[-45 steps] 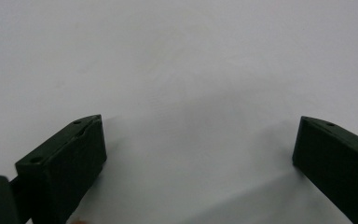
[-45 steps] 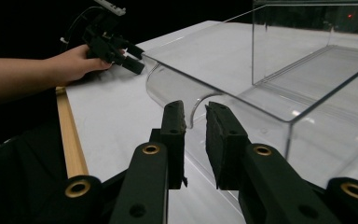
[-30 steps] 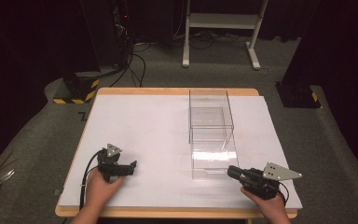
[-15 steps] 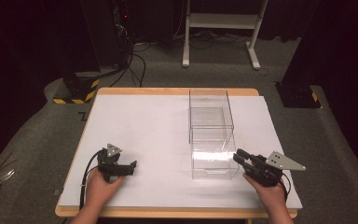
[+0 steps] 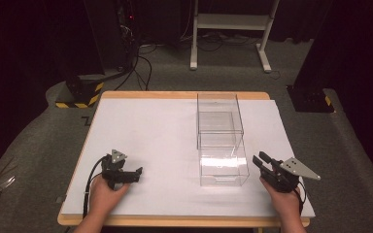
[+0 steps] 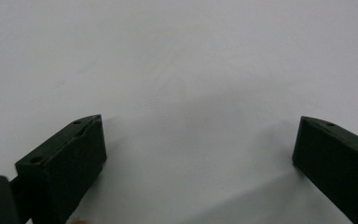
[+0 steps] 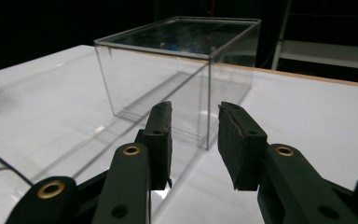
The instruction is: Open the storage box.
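Observation:
A clear plastic box (image 5: 218,116) stands on the white table (image 5: 150,131), with its clear drawer (image 5: 223,170) pulled out toward me. My right gripper (image 5: 258,160) sits just right of the drawer's front, apart from it. Its jaws have just been opening and nothing is between them. In the right gripper view the right gripper (image 7: 193,126) points at the box (image 7: 168,60), and the drawer's wall (image 7: 51,149) lies low at the left. My left gripper (image 5: 138,173) rests on the table at the near left. In the left gripper view the left gripper (image 6: 200,144) stands wide open over bare white surface.
The table's wooden edge (image 5: 175,221) runs close to my hands. Beyond the far edge the floor holds cables (image 5: 141,63), a white stand (image 5: 230,29) and a black-and-yellow striped base (image 5: 80,94). White surface lies free between the left gripper and the drawer.
My right gripper has moved from the drawer's front corner to the right and a little farther away, and its jaws have opened. The left gripper and the drawer have stayed put.

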Demonstrator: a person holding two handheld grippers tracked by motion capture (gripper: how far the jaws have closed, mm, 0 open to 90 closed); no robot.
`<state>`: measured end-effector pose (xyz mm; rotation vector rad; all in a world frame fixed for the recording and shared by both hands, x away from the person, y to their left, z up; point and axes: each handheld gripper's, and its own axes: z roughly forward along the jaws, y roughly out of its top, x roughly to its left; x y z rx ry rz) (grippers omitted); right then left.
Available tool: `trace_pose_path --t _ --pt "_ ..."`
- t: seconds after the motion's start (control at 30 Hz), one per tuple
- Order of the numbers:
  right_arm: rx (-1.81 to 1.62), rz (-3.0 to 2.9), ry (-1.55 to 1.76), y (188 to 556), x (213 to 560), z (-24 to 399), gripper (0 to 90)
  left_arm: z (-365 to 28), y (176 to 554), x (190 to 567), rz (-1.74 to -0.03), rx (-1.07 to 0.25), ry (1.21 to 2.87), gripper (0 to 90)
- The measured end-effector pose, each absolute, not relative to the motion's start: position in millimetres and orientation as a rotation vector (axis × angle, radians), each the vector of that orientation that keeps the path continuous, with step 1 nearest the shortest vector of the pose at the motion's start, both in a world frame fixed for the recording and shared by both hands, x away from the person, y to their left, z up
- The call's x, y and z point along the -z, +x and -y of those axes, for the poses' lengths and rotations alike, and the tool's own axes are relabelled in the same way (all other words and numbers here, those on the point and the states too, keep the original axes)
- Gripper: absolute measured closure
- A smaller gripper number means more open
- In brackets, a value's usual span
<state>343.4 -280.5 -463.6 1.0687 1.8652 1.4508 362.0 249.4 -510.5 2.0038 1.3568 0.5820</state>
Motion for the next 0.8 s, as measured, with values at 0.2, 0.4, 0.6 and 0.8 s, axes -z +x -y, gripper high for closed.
trace_pose_path --t 0.2,0.4,0.6,0.8 --pt "-1.33 -1.815 1.16 347 477 284 59.2 -249 362 510 -1.357 -0.582 2.004 2.8" --pt "-1.199 -1.836 1.221 350 493 288 53.2 -249 362 510 -1.357 -0.582 2.004 2.8" --pt "-1.141 -1.863 1.221 351 496 283 51.4 -249 362 511 -1.358 -0.58 2.003 2.9" --pt "-1.11 -1.884 1.216 352 496 281 49.3 -249 362 511 -1.358 -0.581 2.003 2.9"
